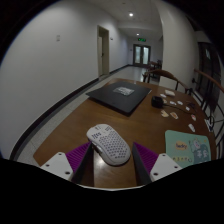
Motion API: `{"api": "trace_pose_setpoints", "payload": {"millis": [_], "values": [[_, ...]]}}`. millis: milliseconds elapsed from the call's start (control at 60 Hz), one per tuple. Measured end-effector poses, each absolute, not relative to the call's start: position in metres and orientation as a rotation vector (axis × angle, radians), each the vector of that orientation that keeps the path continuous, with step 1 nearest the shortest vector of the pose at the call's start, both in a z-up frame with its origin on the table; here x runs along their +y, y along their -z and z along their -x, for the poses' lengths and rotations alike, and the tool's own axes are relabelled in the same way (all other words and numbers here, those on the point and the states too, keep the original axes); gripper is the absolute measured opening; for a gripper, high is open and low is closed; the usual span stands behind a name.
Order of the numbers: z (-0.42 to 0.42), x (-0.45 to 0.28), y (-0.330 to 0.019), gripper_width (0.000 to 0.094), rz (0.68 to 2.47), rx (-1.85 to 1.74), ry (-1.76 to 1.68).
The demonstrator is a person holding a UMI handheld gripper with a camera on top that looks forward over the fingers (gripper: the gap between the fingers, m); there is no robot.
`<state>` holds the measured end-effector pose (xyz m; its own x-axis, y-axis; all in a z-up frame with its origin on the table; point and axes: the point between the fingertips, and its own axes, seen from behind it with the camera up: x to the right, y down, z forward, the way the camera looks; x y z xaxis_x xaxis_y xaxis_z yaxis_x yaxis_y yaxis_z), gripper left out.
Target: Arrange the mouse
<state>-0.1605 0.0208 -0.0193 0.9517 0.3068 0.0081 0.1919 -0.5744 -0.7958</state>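
Just ahead of gripper (112, 158): mouse (108, 142)

Mouse (108, 143): white/light grey, honeycomb perforation pattern. Gripper (113, 160) finger pads (79, 155): magenta on white fingers. Table (70, 135): brown wood. Mat (122, 97) at 12 o'clock from mouse: black, white sheet on top. Card (186, 146) at 3 o'clock: pale teal, small coloured marks.
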Motion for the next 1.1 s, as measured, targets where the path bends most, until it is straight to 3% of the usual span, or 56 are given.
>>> {"api": "trace_pose_setpoints", "payload": {"millis": [267, 367, 400, 567, 667, 783, 850, 917, 1100], "values": [[0.156, 0.08, 0.019, 0.0771, 2.204, -0.305, -0.141], [0.153, 0.087, 0.021, 0.0646, 2.228, -0.3, -0.142], [0.15, 0.087, 0.021, 0.0516, 2.229, -0.294, -0.132], [0.154, 0.074, 0.016, 0.0359, 2.228, -0.324, -0.188], [0.133, 0.06, -0.037, 0.035, 2.101, -0.316, -0.185], [0.046, 0.051, -0.118, 0.0349, 1.947, -0.152, -0.063], [-0.01, 0.043, -0.134, 0.0345, 1.92, -0.049, -0.022], [-0.062, 0.036, -0.121, 0.0348, 1.962, 0.021, -0.003], [-0.1, 0.013, -0.015, 0.0347, 2.16, 0.013, 0.015]]}}
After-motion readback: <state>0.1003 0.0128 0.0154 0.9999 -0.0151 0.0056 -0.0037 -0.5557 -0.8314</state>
